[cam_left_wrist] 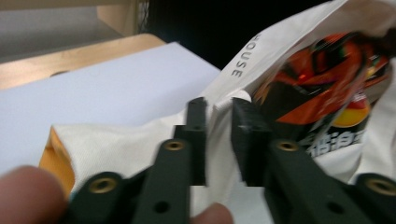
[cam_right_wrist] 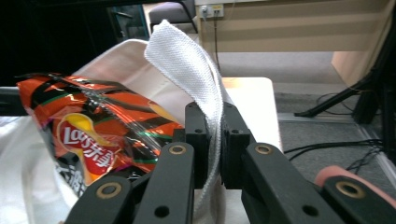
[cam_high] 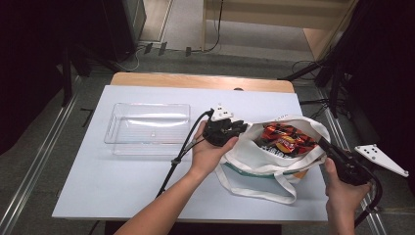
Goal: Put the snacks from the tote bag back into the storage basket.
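Observation:
A white tote bag [cam_high: 264,169] lies on the table with its mouth held open. Orange chip packets [cam_high: 286,139] sit inside it. My left gripper [cam_high: 241,128] is at the bag's left rim; in the left gripper view its jaws [cam_left_wrist: 218,112] are shut on the white cloth [cam_left_wrist: 121,144], with a chip packet [cam_left_wrist: 327,84] just beyond. My right gripper [cam_high: 324,144] is at the bag's right rim. Its jaws [cam_right_wrist: 214,116] are shut on a white woven strap [cam_right_wrist: 187,60] of the bag, and an orange chip packet [cam_right_wrist: 93,130] lies to their left.
An empty clear plastic tray [cam_high: 147,128] stands on the white table top [cam_high: 122,186] to the left of the bag. Beyond the table's right edge are dark stands and cables [cam_high: 337,93] on the floor.

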The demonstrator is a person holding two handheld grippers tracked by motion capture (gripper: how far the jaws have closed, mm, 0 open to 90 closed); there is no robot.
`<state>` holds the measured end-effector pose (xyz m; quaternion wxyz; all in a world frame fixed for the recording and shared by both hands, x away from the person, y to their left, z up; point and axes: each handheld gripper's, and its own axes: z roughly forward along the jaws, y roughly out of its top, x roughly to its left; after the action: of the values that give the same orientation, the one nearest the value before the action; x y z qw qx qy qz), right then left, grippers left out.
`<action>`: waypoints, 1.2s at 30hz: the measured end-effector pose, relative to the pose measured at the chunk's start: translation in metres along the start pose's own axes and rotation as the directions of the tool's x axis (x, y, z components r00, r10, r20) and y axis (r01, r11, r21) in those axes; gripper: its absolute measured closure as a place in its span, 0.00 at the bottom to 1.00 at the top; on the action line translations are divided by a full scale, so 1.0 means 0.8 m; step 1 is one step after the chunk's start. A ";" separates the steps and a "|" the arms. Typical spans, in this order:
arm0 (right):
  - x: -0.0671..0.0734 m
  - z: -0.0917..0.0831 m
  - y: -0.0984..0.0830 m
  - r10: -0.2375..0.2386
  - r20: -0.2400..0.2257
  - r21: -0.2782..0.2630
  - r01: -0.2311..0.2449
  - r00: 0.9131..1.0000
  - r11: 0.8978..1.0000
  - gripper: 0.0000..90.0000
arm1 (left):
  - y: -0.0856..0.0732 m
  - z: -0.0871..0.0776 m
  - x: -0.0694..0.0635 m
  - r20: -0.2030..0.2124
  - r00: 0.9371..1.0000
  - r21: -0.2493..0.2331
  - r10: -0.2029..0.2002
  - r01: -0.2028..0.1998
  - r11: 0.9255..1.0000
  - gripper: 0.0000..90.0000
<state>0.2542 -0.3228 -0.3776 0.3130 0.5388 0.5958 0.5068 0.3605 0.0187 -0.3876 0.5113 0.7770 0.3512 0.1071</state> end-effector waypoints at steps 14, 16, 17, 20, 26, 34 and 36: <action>0.007 0.010 -0.005 -0.009 -0.035 0.013 0.010 0.999 1.000 0.95 | -0.033 0.065 0.011 -0.041 0.998 0.159 -0.040 0.046 0.986 0.90; 0.010 0.012 -0.004 -0.011 -0.033 0.012 0.012 0.999 1.000 0.95 | -0.031 0.060 0.011 -0.028 0.998 0.157 -0.050 0.054 0.986 0.83; 0.010 0.011 -0.004 -0.014 -0.029 0.011 0.015 0.999 1.000 0.95 | -0.029 0.054 0.010 -0.019 0.999 0.135 -0.046 0.048 0.990 0.79; 0.008 0.010 -0.006 -0.002 -0.027 0.010 0.002 1.000 1.000 0.95 | -0.024 0.034 0.005 -0.013 0.999 0.064 -0.030 0.031 0.997 0.73; 0.010 0.010 -0.005 -0.006 -0.022 0.008 0.006 1.000 1.000 0.95 | -0.002 -0.009 -0.009 0.027 1.000 -0.089 -0.004 0.007 0.996 0.73; 0.011 0.010 -0.006 -0.006 -0.017 0.004 0.006 1.000 1.000 0.95 | 0.003 -0.007 -0.044 0.153 0.985 -0.090 0.079 -0.066 0.994 0.61; 0.012 0.010 -0.006 -0.006 -0.018 0.004 0.006 1.000 1.000 0.95 | 0.000 0.000 -0.048 0.157 0.985 -0.068 0.075 -0.065 0.996 0.58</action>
<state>0.2581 -0.3113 -0.3826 0.3081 0.5330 0.6013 0.5092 0.3328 -0.0063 -0.3804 0.5577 0.7785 0.2783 0.0735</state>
